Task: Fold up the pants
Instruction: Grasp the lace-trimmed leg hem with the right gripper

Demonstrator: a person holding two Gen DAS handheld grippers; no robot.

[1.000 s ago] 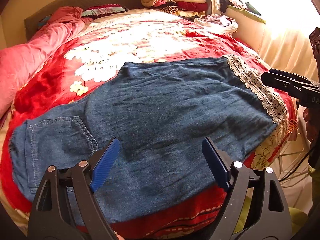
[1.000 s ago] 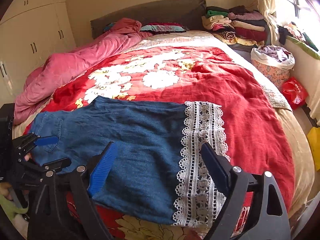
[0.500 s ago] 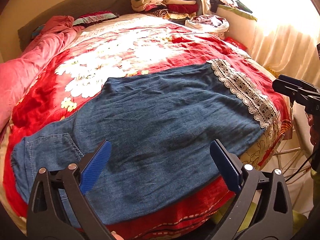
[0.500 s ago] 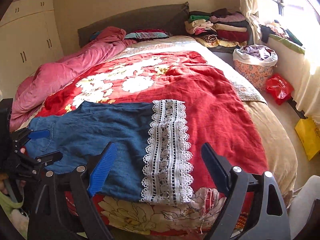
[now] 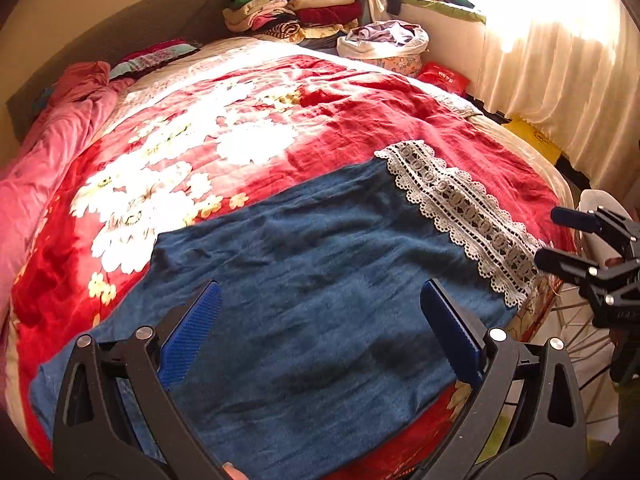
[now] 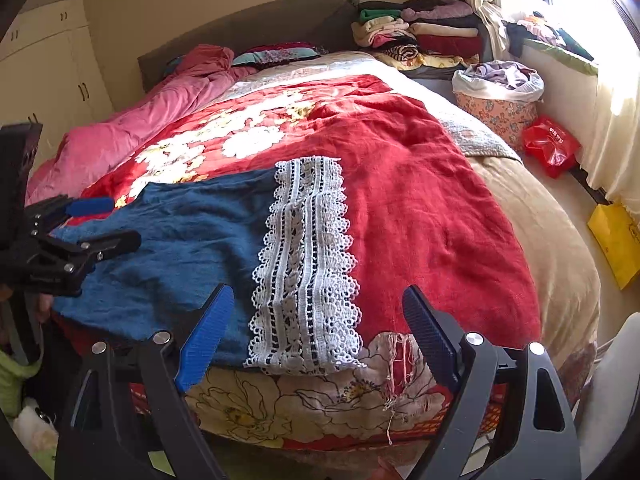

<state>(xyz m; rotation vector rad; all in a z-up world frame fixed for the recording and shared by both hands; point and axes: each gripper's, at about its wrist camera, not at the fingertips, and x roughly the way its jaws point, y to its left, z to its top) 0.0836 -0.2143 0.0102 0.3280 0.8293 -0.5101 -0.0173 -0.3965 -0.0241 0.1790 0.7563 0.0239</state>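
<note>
Each hand-held gripper – black plastic frame, silver screws – carries ribbed blue pads.

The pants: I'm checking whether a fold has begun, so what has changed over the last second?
No fold yet. The left gripper has just been opening wider with nothing between its jaws, and has slid along the pants toward the lace hem. The right gripper stays open above that hem. The pants lie flat, unmoved.

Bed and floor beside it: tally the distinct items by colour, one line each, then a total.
Blue: 1, denim pants
Red: 2, floral blanket, plastic bag
Pink: 1, quilt
Yellow: 1, bag on the floor
Total: 5
</note>
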